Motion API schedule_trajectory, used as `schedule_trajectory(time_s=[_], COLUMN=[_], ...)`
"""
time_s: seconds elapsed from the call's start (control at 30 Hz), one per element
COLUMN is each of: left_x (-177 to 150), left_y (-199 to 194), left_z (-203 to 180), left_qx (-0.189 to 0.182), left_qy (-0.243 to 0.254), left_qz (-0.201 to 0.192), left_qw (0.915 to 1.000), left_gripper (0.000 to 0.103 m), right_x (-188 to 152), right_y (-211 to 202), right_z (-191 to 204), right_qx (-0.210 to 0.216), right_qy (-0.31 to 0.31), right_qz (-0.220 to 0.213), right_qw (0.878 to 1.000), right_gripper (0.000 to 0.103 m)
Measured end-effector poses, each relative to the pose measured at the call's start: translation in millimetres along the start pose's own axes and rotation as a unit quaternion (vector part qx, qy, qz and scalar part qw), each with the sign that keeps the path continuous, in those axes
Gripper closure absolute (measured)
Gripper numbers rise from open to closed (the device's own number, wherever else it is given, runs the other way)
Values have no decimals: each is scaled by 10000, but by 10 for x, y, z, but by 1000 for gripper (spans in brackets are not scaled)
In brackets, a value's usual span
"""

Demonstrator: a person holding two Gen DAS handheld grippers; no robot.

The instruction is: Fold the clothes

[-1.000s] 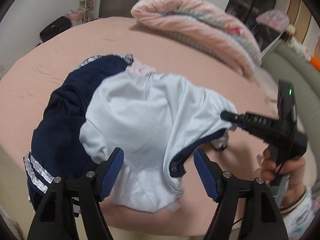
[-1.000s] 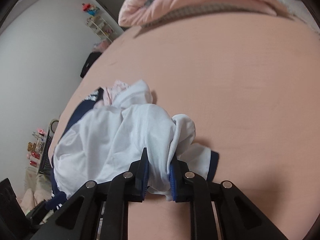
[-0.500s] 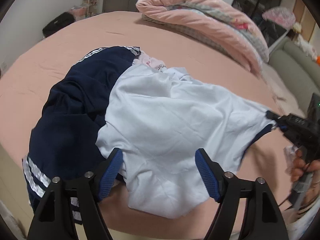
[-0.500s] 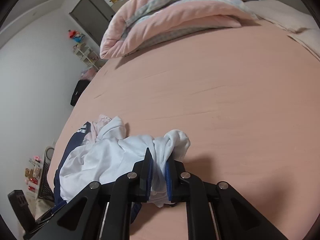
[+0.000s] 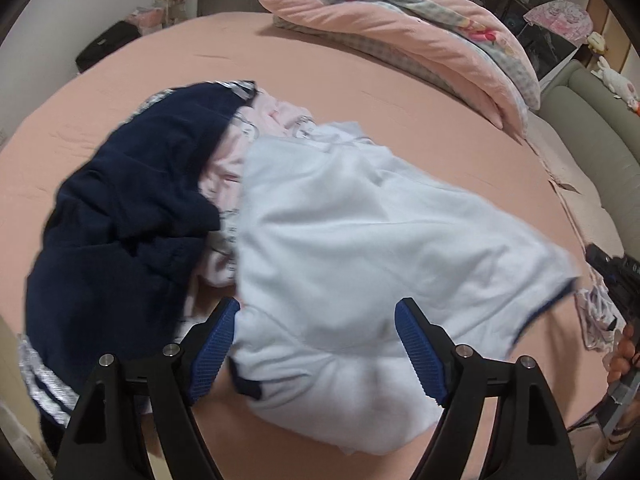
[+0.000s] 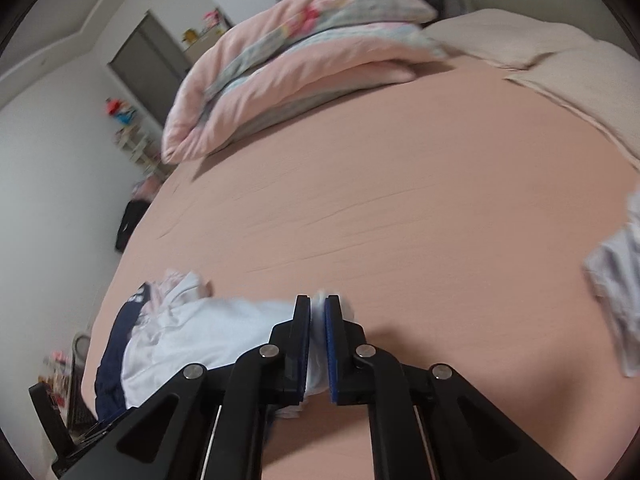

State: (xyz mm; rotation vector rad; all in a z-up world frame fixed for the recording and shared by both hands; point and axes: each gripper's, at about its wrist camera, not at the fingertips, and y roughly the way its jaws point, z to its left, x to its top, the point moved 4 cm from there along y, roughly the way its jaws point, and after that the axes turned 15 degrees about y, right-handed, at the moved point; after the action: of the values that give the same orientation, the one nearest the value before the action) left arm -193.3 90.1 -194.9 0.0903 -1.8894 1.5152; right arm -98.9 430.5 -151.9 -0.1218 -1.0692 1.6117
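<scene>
A white shirt with navy trim (image 5: 360,240) lies stretched across the pink bed (image 5: 100,128), over a navy garment with silver stripes (image 5: 120,220) and a pale pink piece (image 5: 264,120). My left gripper (image 5: 316,340) hovers open above the shirt's near edge, its blue pads either side of the cloth, not pressing it. My right gripper (image 6: 318,340) is shut on a bunched corner of the white shirt (image 6: 200,332), pulling it out to the right. In the left wrist view the right gripper (image 5: 616,276) shows at the right edge, held by a hand.
A folded pink quilt (image 5: 400,36) lies at the far side of the bed. A small white patterned cloth (image 6: 616,280) sits to the right. A grey-green headboard (image 5: 592,128) borders the bed's right; a black bag (image 5: 104,48) rests on the floor at far left.
The right gripper has dragged the shirt's corner to the right, spreading the shirt out flat and uncovering the pink piece. The left gripper has dropped a little closer to the cloth.
</scene>
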Motion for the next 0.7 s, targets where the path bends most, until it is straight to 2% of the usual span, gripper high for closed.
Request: schedule_trajectory(time_s=[0.07,0.17,0.5,0.53,0.57,0.6,0.63,0.67,0.7], left_x=[7,-6,-160,-175,-191,-212,-233,-258,-283], left_y=[56,150,158,135,113,99,92,107,121], left_z=[-61,-141,-143,-135,-127,-122,-116,-114,-112], left_qx=[18,167,268,255,243,250,276,251,226], left_qy=[75,193,-34,-76,-118,-129,-133,-112,-90], left_qz=[58,188,168,119,71,59,68,103,138], left_qw=[10000,9995,9995,9996,9996,9996,9995,9996,9996], left_gripper=[24,24,25,28,39,45,54,58,61], right_x=[69,91,-165,-191,-214,-246,-281,-314,-346], right_y=[-128,-185,111,156,199,238,272,303,335], right_z=[-164,-366,-189,-182,-179,-174,-161,-143,-126], right_qx=[-167,-121,244,291,337,373,373,350,326], right_qy=[74,312,117,183,274,341,363,363,364], right_qz=[-161,-48,918,1040,1149,1269,1361,1421,1481], right_qw=[9997,9994,9954,9940,9924,9906,9893,9886,9878], right_gripper=[98,98,97,96,87,70,61,49,47])
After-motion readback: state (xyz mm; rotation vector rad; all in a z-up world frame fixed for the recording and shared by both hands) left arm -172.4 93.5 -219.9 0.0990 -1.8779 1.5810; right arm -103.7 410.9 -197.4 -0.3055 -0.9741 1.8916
